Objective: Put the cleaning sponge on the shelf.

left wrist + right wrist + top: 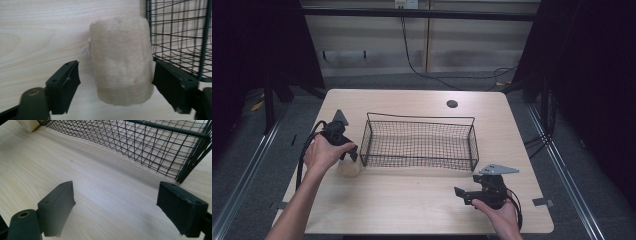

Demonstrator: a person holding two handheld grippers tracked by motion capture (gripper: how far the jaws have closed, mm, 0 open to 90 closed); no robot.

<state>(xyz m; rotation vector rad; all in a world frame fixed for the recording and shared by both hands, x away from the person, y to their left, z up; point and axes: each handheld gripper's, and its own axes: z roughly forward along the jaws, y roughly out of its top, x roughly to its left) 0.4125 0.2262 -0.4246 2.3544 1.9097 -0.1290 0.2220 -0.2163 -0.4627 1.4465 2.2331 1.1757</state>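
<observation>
Left gripper view had our left gripper (pixel 116 75) spread wide around the fuzzy beige roll (pixel 122 60) beside the wire basket (pixel 180 37) (still empty), nothing grabbed yet, while our right gripper (pixel 116 205) hung wide open.

Cream plush roll (pixel 122 60), black wire basket (pixel 419 142) (grid mesh), pale woodgrain table (pixel 412 195).

A light wooden worktop (pixel 412 200) with rounded corners has a round dark hole (pixel 452 104) near its far edge. A black wire basket (pixel 419 142) stands mid-table; a cream fuzzy roll (pixel 349 167) lies just beside its left end.
</observation>
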